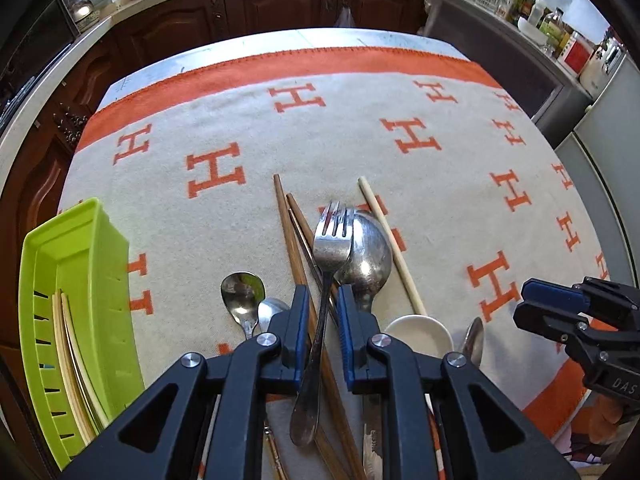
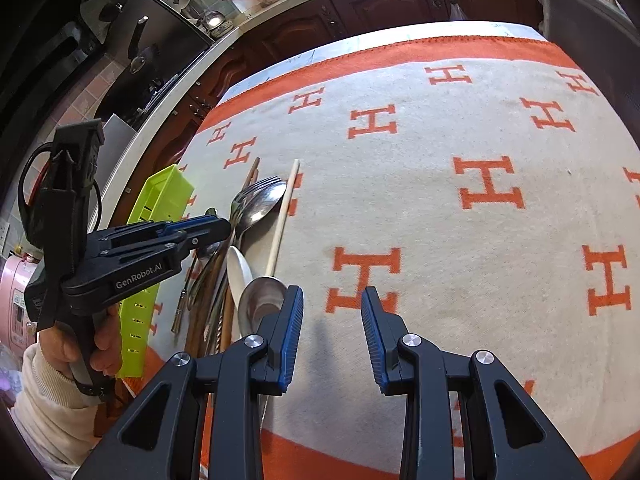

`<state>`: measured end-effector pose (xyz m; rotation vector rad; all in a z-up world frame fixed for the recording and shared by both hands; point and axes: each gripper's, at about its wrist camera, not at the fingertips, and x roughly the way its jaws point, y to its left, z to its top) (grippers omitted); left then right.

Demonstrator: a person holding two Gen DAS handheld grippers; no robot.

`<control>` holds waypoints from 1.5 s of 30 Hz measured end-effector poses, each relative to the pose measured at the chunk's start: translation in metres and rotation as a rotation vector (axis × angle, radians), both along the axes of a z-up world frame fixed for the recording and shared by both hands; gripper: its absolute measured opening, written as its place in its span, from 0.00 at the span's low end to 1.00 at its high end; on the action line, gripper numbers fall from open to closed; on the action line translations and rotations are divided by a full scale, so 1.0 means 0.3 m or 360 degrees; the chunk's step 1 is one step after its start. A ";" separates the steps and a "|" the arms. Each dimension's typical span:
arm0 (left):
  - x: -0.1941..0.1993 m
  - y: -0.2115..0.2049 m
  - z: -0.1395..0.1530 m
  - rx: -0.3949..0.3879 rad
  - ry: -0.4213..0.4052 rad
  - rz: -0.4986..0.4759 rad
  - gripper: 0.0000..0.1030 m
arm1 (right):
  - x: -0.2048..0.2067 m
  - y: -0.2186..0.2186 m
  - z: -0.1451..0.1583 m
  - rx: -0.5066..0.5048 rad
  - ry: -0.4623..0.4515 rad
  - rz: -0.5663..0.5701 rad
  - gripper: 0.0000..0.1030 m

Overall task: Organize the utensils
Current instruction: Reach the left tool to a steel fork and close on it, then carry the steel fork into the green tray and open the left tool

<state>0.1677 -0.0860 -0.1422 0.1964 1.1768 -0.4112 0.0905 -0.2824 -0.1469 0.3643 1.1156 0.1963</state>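
At the far left of the cloth [image 1: 400, 92] stands the green tray [image 1: 80, 248], with pale chopsticks [image 1: 66, 340] already lying lengthwise in it. I judge the sorting to be under way, not near done: most of the cutlery lies in a loose heap just right of the tray.

In that heap I note brown chopsticks [image 1: 288, 232], a fork [image 1: 332, 240] lying across them with its tines on a large spoon [image 1: 368, 256], and a pale stick [image 1: 388, 240] beyond.

The left claw [image 1: 323, 292] points steeply down over the heap and straddles the fork's neck. Its jaws stand narrow. The handle runs against the left pad [image 1: 304, 312], while a sliver of gap shows at the right pad [image 1: 344, 312], so I record no firm clamp yet. The step in hand, as I read it, is picking the fork.

The next move calls for closing fully on the neck, then lifting straight so the tines clear the spoon without dragging the chopsticks, then carrying it left to the tray.

Further right, the right claw [image 2: 332, 296] hangs over bare cloth, jaws moderately apart and holding nothing. Its left finger sits just beside the bowl of a small spoon [image 2: 260, 300]; I cannot tell whether they touch.
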 end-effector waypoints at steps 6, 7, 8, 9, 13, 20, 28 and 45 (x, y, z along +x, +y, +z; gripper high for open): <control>0.022 -0.010 -0.014 0.0046 -0.0005 -0.0017 0.09 | 0.017 -0.003 -0.035 0.0017 0.0021 0.0019 0.30; 0.024 -0.012 -0.013 0.0052 -0.0008 -0.0020 0.10 | 0.018 -0.001 -0.039 0.0020 0.0024 0.0022 0.30; 0.028 -0.014 -0.013 0.0063 -0.0014 -0.0020 0.10 | 0.019 0.000 -0.044 0.0022 0.0027 0.0025 0.30; 0.032 -0.017 -0.013 0.0070 -0.0017 -0.0018 0.10 | 0.022 0.001 -0.051 0.0025 0.0032 0.0025 0.30; 0.048 -0.023 -0.013 0.0078 -0.0031 -0.0001 0.09 | 0.029 0.007 -0.060 0.0033 0.0029 0.0026 0.30; 0.047 -0.030 -0.012 0.0073 -0.0089 0.0085 0.03 | 0.030 0.009 -0.061 0.0033 0.0023 0.0026 0.30; 0.069 0.038 -0.013 -0.0044 -0.0033 0.0250 0.01 | 0.022 0.005 -0.062 0.0036 0.0019 0.0024 0.30; -0.095 0.256 0.186 -0.0306 -0.0089 0.0407 0.00 | -0.017 0.055 -0.024 0.0050 0.0009 0.0064 0.30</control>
